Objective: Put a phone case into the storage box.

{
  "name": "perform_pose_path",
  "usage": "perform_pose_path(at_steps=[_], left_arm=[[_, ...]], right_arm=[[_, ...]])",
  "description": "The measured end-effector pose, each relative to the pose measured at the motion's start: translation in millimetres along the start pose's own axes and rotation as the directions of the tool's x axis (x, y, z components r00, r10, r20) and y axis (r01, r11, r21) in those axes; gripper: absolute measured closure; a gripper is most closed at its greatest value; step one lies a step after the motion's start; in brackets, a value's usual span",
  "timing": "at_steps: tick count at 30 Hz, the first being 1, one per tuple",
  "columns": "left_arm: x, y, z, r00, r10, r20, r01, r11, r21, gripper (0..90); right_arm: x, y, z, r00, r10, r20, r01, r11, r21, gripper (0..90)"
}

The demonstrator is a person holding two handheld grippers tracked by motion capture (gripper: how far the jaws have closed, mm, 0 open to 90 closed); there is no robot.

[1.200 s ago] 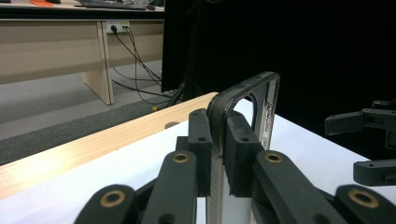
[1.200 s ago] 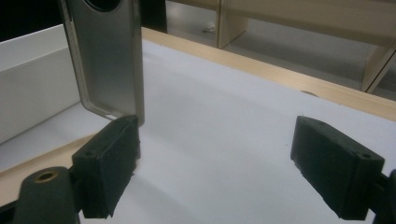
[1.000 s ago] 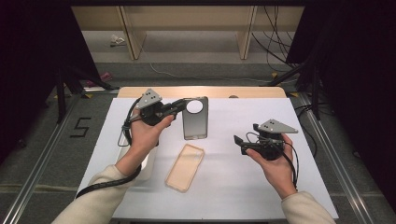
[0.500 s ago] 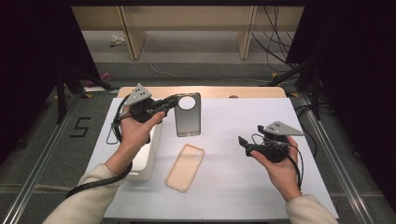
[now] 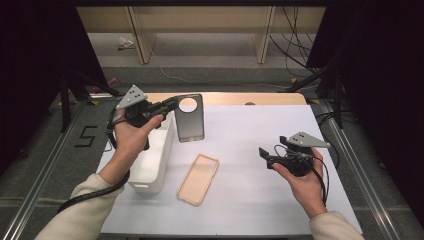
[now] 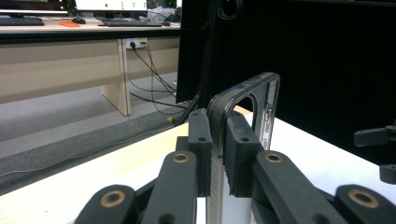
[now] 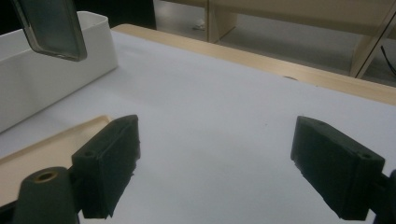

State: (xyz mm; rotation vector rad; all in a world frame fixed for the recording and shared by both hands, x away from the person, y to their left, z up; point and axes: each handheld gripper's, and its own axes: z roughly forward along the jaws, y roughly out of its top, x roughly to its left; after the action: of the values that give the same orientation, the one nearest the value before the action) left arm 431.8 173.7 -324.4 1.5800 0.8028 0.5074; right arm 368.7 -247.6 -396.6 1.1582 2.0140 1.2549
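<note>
White sheet over the desk (image 5: 250, 200), dark curtains both sides, pale bench legs at the back. Going L to R: white bin (image 5: 150, 165) sits at the desk's left edge, w/ my left hand above its far end. Left gripper (image 5: 167, 106) has its fingers (image 6: 201, 140) clamped tight on the top edge of the dark phone case (image 5: 189, 120), by the round camera cutout; the left gripper view shows the case pinched edge-on between both pads. Since a sec ago that case has gone from lying mid-desk to hanging upright off the surface, carried leftwards till it's just beside the bin's rim. My read: it's headed for the bin, so next is swing over the opening & let go. Tan phone case (image 5: 198, 178) lies flat near the bin, untouched, prob. next in line. Right gripper (image 5: 264, 156) hovers well apart at the right, fingers spread wide w/ nothing between them, bare sheet under them; it's barely shifted, just waiting its turn.
</note>
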Motion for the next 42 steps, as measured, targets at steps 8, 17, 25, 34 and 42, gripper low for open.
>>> perform_pose_path(at_steps=[8, 17, 25, 34, 42], left_arm=[[15.2, 4.9, -11.0, 0.9995, 0.000, -0.032, -0.001, 1.0000, -0.009, 82.1], [29.8, 8.4, -19.2, 0.9983, 0.001, -0.058, -0.002, 0.9999, -0.014, 82.1], [44.0, 11.5, -22.1, 0.9976, 0.007, -0.069, -0.008, 0.9999, -0.011, 82.1], [57.3, 16.2, -25.3, 0.9946, 0.015, -0.103, -0.016, 0.9998, -0.011, 82.1], [71.9, 16.8, -25.9, 0.9906, 0.029, -0.133, -0.029, 0.9996, 0.001, 82.1]], right_arm=[[-1.2, -1.6, -1.9, 1.0000, 0.008, 0.001, -0.008, 1.000, -0.005, 16.5], [-1.8, -2.3, -3.2, 1.0000, 0.005, 0.003, -0.005, 1.000, -0.002, 16.5], [-2.8, -3.2, -5.7, 0.9999, 0.011, 0.003, -0.011, 1.000, 0.000, 16.5], [-3.4, -3.8, -7.6, 0.9999, 0.012, 0.002, -0.012, 1.000, -0.003, 16.5], [-4.3, -4.1, -8.9, 0.9999, 0.013, 0.005, -0.013, 1.000, -0.007, 16.4]])
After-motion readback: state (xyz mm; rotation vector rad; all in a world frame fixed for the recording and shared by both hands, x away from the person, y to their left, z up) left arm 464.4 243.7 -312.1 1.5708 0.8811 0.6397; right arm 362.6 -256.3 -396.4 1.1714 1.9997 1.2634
